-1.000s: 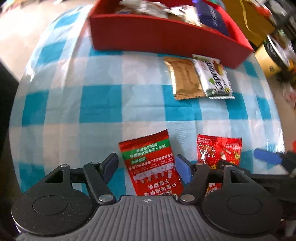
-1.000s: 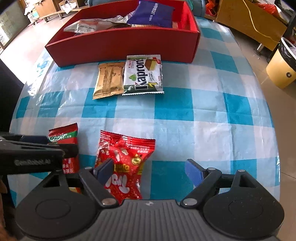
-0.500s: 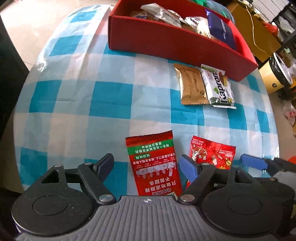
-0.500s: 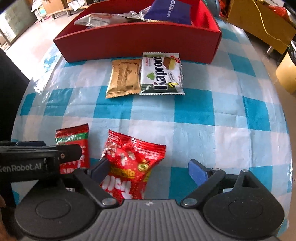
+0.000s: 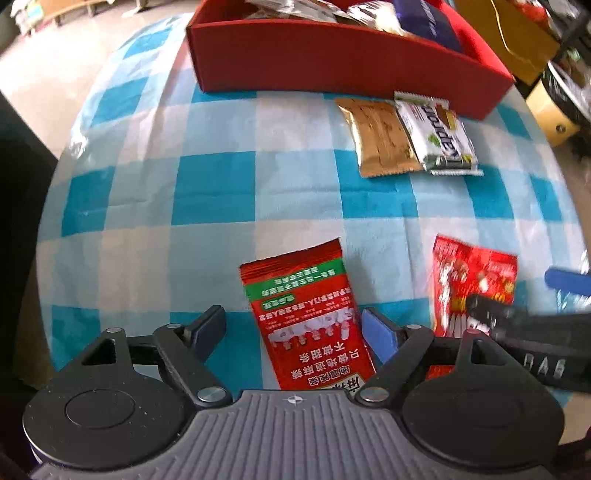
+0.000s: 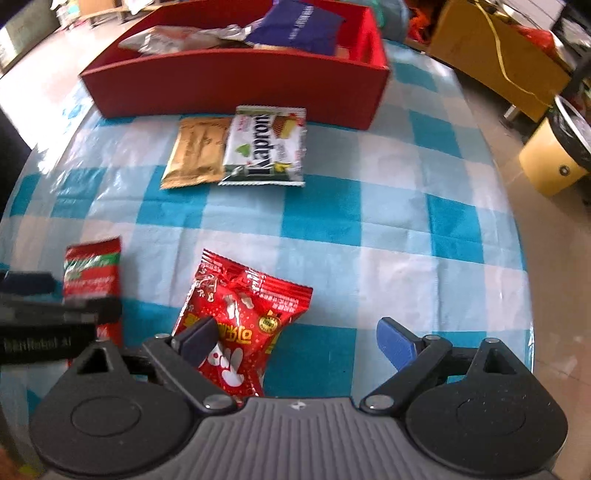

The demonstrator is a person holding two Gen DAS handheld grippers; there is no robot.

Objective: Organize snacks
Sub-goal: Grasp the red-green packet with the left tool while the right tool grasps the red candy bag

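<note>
A round table covered by a blue-and-white checked tablecloth (image 6: 399, 229) carries all items. At its far edge stands a red tray (image 6: 236, 85), which holds a dark blue packet (image 6: 299, 27) and silver wrappers (image 6: 173, 37).

Just in front of the tray's near wall lie two flat packets side by side, touching: a white "Kapron" wafer packet (image 6: 267, 147) and, on its left, a gold packet (image 6: 195, 153).

Near the front edge of the table lie two red snacks, apart from each other. The red snack bag with white printing (image 6: 240, 325) lies between the fingers of the right gripper (image 6: 295, 343), closer to the left finger, which overlaps its edge in the view. The jaws of this gripper are spread wide and grasp nothing.

The red-and-green sachet (image 5: 310, 321) lies flat between the fingers of the left gripper (image 5: 295, 332). These jaws are likewise released, with the right pad close beside the sachet's edge and a gap on the left side. Contact with the sachet cannot be determined.
</note>
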